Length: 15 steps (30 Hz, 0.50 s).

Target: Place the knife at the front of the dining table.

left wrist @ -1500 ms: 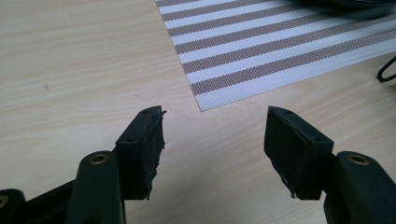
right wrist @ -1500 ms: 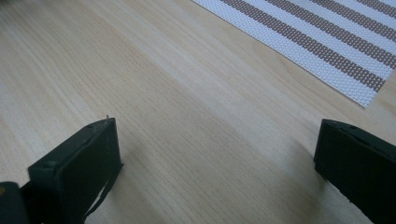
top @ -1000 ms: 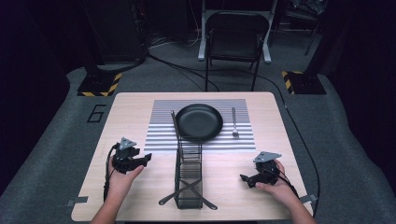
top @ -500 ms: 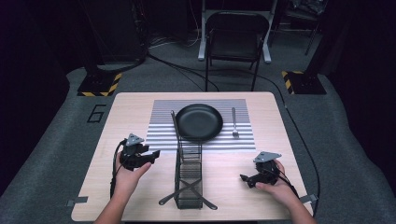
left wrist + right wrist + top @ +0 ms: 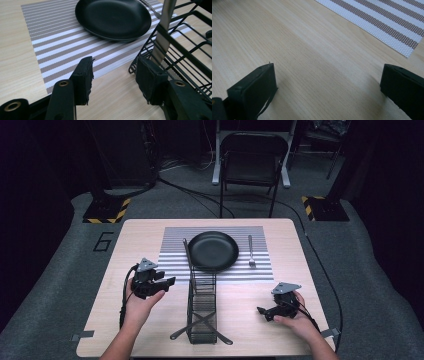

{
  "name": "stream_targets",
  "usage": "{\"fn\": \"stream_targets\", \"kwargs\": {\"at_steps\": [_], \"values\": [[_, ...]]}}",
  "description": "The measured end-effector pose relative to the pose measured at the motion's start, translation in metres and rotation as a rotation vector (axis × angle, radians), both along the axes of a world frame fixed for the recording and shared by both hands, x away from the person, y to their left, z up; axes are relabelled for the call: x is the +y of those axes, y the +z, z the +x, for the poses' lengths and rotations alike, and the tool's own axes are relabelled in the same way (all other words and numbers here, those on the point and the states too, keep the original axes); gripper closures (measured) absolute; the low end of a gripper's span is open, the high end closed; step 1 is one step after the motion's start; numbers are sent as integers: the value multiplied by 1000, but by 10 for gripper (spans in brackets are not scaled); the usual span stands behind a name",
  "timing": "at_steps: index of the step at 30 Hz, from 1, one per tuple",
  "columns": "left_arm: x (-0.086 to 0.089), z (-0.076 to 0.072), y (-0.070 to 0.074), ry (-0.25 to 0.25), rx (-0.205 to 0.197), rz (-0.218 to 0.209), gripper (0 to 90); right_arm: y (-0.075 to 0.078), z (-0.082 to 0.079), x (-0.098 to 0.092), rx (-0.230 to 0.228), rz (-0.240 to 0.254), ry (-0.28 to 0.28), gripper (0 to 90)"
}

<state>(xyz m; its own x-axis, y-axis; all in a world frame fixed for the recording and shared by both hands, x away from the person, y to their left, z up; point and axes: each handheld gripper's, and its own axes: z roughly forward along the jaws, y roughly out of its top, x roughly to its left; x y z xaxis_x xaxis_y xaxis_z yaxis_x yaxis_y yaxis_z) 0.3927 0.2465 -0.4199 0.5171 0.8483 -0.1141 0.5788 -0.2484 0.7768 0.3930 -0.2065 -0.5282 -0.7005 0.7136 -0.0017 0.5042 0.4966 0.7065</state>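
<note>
Left tool [image 5: 169,282] sits part-open with nothing between the pads, jaws just closing in as it heads for the wire rack [image 5: 202,307] mid-bench [image 5: 125,240]. The target looks like the knife [image 5: 162,30] standing in the rack's near end, blade leaning up against the wire. I'd expect thin, stiff, slick steel, light enough, prone to twisting in the pads. Best bet: pinch the flat faces low on the exposed part, then lift straight out clear of the wires. Right tool [image 5: 261,310] rests wide open, empty, on bare wood. Plate [image 5: 213,251] and fork [image 5: 251,251] are on the striped mat [image 5: 172,251].
</note>
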Motion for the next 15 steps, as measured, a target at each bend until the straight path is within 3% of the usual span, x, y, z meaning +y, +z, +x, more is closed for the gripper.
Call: {"fn": "stream_targets", "kwargs": {"at_steps": [15], "values": [[-19, 4, 17, -41, -33, -12, 482, 0, 0, 0, 2, 4, -5, 0]]}}
